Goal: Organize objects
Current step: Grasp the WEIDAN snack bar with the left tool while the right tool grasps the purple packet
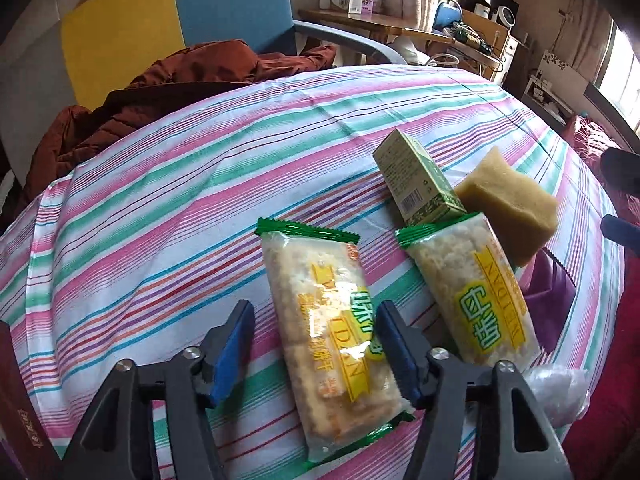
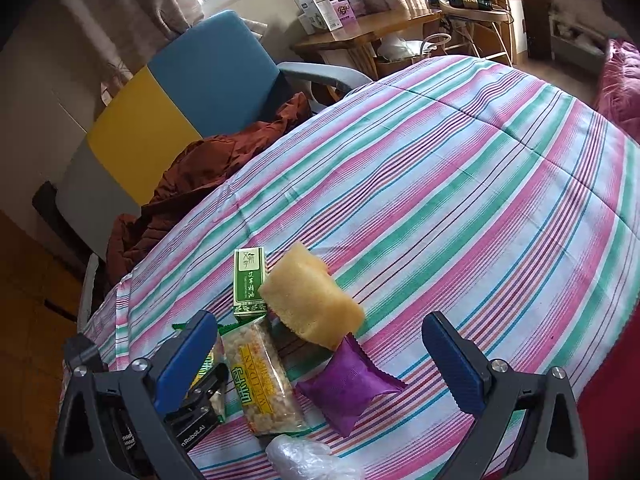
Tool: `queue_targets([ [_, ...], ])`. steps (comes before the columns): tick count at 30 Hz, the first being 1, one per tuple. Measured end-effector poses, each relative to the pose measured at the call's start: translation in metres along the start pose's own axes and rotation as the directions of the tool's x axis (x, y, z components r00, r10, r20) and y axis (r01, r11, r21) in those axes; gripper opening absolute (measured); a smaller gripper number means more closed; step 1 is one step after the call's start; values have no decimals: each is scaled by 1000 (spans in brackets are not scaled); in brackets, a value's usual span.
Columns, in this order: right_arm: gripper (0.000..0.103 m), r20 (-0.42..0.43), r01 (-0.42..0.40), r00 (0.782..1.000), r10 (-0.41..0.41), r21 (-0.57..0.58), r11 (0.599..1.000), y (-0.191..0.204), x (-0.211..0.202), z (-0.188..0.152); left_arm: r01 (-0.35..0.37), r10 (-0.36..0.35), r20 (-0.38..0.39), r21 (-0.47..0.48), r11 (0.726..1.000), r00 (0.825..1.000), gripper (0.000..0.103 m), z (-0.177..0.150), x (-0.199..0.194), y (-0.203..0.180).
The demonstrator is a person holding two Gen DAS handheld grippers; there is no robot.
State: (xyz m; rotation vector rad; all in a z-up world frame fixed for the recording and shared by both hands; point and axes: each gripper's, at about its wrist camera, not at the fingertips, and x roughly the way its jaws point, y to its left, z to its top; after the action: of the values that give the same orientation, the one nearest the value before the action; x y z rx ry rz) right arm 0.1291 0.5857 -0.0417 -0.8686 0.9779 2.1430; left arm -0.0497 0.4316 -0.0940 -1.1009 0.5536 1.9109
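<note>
Two crinkly snack packs point(image 1: 332, 336) | spongy block point(image 2: 312, 300) | L tool point(image 1: 316, 344) wide astride pack | R tool point(image 2: 320, 364) wide

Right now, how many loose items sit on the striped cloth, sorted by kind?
Green-edged snack bar packets: 2
Green carton box: 1
Yellow sponge: 1
Purple packet: 1
Clear plastic wrap: 1
Total: 6
</note>
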Motion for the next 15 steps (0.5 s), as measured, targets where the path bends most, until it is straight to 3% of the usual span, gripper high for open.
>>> queue_targets([
  [2, 103, -6, 14, 1000, -14, -2, 1000, 0, 1, 0, 0, 0, 2, -32, 999, 1000, 45, -9, -8, 9],
  [5, 103, -29, 49, 998, -50, -8, 999, 0, 6, 0, -1, 1, 0, -50, 999, 1000, 40, -26, -20, 18],
  [15, 103, -48, 115, 992, -115, 0, 993, -5, 8, -1, 28, -25, 27, -97, 995, 999, 34, -85, -56, 24],
])
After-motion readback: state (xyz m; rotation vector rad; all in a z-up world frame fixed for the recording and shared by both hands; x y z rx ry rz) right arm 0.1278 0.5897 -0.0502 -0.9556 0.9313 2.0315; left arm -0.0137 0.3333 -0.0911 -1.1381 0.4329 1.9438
